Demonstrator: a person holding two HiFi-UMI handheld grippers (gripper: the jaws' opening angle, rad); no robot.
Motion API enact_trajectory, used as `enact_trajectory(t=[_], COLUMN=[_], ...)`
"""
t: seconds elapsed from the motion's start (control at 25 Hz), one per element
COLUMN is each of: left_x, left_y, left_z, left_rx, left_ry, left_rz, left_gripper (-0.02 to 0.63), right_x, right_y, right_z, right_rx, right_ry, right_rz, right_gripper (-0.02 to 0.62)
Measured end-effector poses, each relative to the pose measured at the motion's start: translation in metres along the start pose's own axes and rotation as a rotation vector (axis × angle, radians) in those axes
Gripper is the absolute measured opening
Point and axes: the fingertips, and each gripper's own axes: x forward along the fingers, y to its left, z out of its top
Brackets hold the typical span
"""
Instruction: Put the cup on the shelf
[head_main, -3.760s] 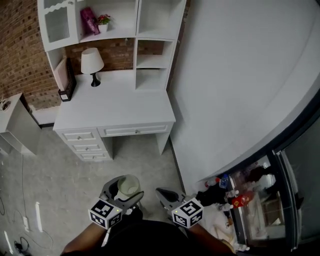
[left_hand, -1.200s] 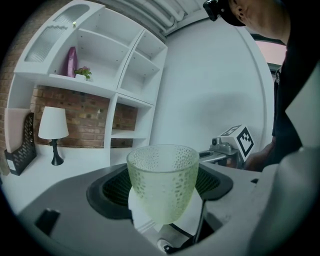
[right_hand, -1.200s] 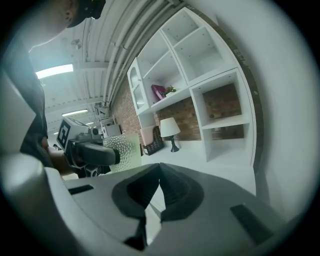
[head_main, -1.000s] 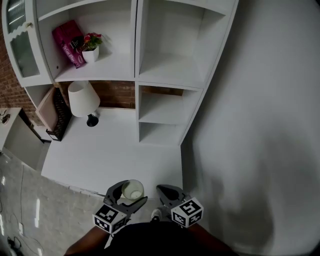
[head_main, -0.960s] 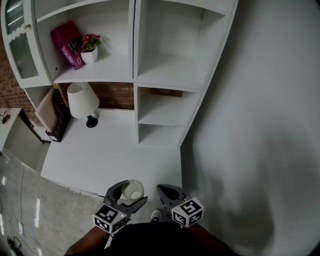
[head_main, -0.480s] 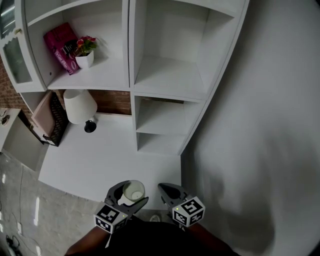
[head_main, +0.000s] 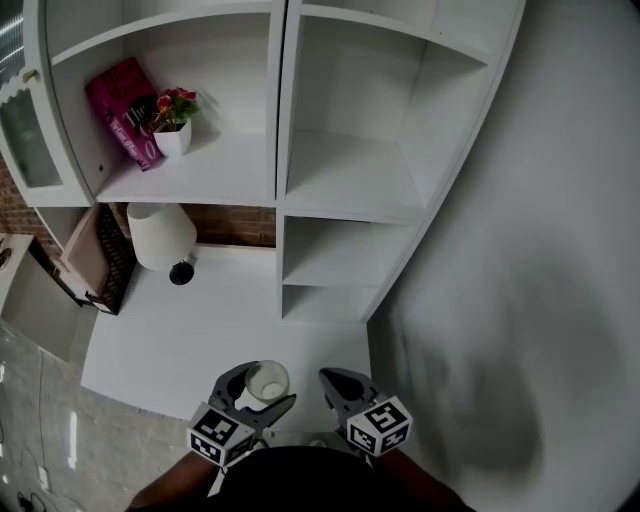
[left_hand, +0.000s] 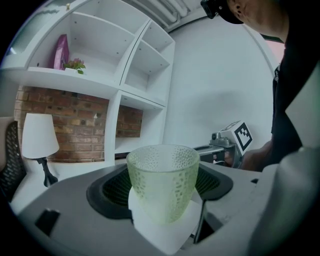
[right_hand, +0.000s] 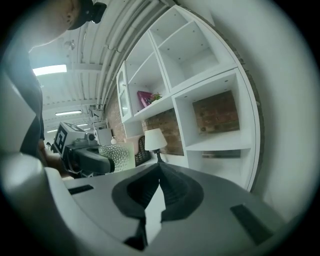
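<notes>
Cup: pale green, translucent, dimpled plastic cup (left_hand: 162, 182); upright, rim wider than base, looks empty.
Where: between the jaws of the left claw (head_main: 262, 388), held in the air, not resting on the white counter (head_main: 200, 330) ahead.
Left claw: clamped on the cup's lower wall.
Right claw (right_hand: 160, 172): jaws together, holding nothing.
Done: cup in hand.
Left: reach the white shelf unit (head_main: 345, 180) ahead and above, set the cup down, release.

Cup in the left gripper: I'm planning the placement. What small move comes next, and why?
Probably carry the cup forward and up toward the bare shelf compartment: the left gripper holds it upright, low by the near edge of the desk, short of the shelves.
</notes>
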Motion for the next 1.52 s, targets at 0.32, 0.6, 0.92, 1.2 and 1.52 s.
enact_trajectory(t=[0.32,0.6,0.92,1.2,1.52], left_x=[-0.007,-0.006,-0.005,-0.006,-0.007], left_y=[0.007,0.007,0.006,0.011,0.018], left_z=[-0.013,-0.007,-0.008,-0.001,0.012], left_rx=[-0.015,0.006,0.01,0.023,0.038], left_ry=[0.032,0.035,0.041,0.028,0.015], left_rz=[-0.032,-0.053,-0.053,-0.028,0.007], left_gripper=[0.379,0.379,0.379,0.379,0.379], right_x=[0.009,0.007,0.005,0.002,-0.001], right_y=[0.009,0.007,0.006,0.004,0.006], right_z=[-0.012,-0.008,-0.008,-0.002,0.004], right_rx=[0.027,0.043,0.044,0.031,0.022], right_ry=[0.021,-0.005,-0.011,-0.03,-0.046], right_rz=[-0.021,-0.046,-0.048,-0.048,-0.032], right_gripper=[0.005,0.005,0.005,0.005,0.005])
